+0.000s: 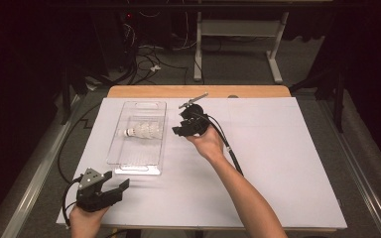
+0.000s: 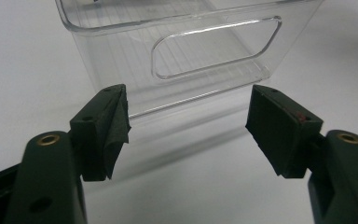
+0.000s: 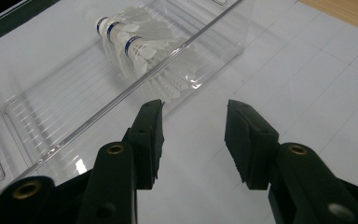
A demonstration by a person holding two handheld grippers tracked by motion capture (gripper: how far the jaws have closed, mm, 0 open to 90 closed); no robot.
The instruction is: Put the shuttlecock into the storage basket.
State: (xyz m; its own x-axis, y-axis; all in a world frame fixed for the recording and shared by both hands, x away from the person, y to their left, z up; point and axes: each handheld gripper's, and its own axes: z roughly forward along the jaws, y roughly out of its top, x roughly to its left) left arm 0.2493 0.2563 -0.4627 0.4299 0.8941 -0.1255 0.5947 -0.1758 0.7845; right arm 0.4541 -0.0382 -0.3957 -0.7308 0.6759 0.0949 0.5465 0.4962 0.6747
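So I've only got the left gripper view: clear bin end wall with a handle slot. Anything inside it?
Observer: Yes, white shuttlecocks lie in the clear bin, toward its far half.
Operator: How many?
Observer: The right gripper view shows three blue-banded corks, nested together.
Operator: Where's the right gripper?
Observer: The right gripper is just beside the bin's right wall, level with the shuttlecocks, jaws apart, nothing between them.

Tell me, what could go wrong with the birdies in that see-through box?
The right gripper hangs open just outside the clear bin, so reaching in could bump its thin wall and slide it. The stacked shuttlecocks have delicate feathers that a hard squeeze might crush. The left gripper is open near the bin's handle end and could nudge it too.
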